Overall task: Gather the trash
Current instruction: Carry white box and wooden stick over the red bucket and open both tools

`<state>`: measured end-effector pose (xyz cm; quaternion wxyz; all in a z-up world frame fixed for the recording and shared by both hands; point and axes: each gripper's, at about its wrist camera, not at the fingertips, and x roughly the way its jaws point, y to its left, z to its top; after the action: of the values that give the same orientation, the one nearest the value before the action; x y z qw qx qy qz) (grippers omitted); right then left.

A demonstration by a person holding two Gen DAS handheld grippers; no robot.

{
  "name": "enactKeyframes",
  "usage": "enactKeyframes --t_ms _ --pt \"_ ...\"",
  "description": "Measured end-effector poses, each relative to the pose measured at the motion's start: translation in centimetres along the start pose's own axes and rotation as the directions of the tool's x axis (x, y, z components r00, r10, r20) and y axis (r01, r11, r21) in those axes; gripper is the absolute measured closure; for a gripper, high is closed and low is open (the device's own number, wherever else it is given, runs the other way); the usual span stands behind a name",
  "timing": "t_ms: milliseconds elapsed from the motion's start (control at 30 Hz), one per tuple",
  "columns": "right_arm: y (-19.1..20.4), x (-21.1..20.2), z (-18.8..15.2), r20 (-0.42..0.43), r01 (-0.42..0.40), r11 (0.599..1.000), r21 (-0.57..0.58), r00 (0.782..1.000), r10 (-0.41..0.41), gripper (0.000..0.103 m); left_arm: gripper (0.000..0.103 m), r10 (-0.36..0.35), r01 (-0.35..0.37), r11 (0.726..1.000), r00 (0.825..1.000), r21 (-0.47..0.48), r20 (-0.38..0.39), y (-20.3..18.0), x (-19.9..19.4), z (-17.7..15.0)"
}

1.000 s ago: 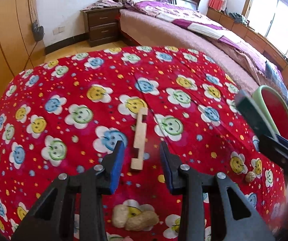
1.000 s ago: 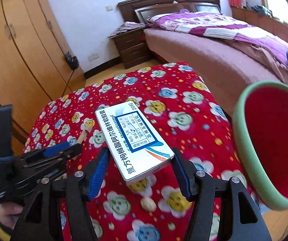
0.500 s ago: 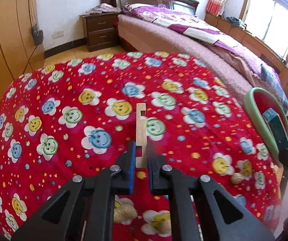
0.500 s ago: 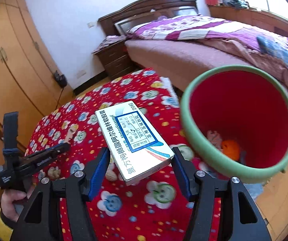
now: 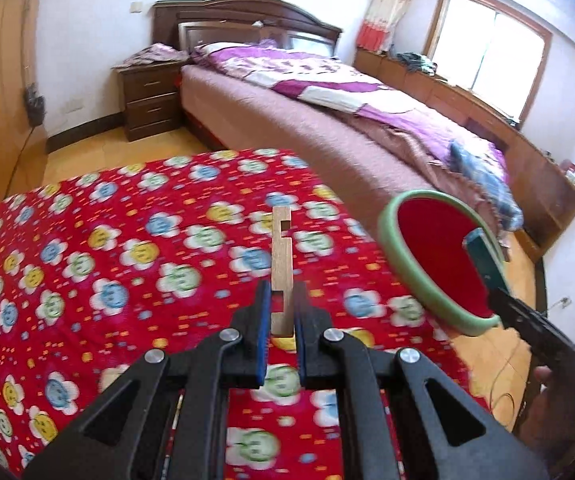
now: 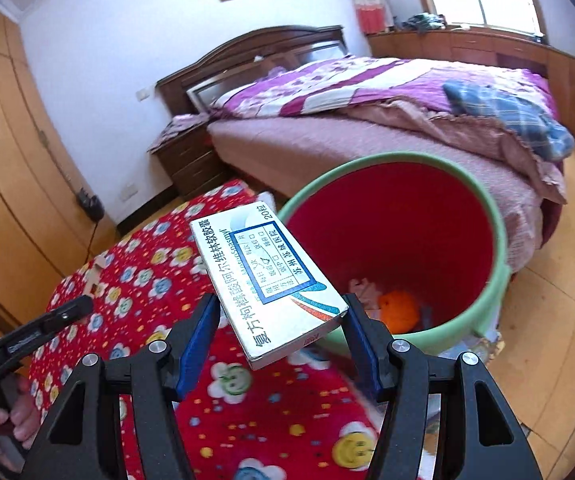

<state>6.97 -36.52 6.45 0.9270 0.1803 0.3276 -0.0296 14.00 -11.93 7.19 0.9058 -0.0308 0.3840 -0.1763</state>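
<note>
My left gripper (image 5: 281, 312) is shut on a notched wooden piece (image 5: 280, 264) and holds it above the red flowered tablecloth (image 5: 127, 264). My right gripper (image 6: 281, 320) is shut on a white and blue medicine box (image 6: 263, 276), held next to the near rim of the red bin with a green rim (image 6: 499, 248). The bin also shows in the left wrist view (image 5: 407, 264), to the right of the table. An orange item (image 6: 401, 308) and pale scraps lie in the bin's bottom. The right gripper with the box (image 5: 483, 256) shows over the bin in the left wrist view.
A bed with a purple quilt (image 5: 327, 92) stands behind the table. A dark nightstand (image 5: 147, 96) is at the back wall. Wooden wardrobes (image 6: 3, 184) line the left side. The wooden floor (image 6: 559, 336) lies to the right of the bin.
My left gripper has lifted the wooden piece off the cloth and turned toward the bin. My right gripper has carried the box closer to the bin's opening.
</note>
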Motion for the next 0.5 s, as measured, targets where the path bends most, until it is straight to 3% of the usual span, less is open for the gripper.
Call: enactKeyframes --t_ms 500 --pt "-6.5 0.3 0.5 0.020 0.083 0.991 0.101 0.996 -0.085 0.040 0.093 -0.103 0.107 0.985 0.994 0.136 -0.032 -9.4 3.7 1.5"
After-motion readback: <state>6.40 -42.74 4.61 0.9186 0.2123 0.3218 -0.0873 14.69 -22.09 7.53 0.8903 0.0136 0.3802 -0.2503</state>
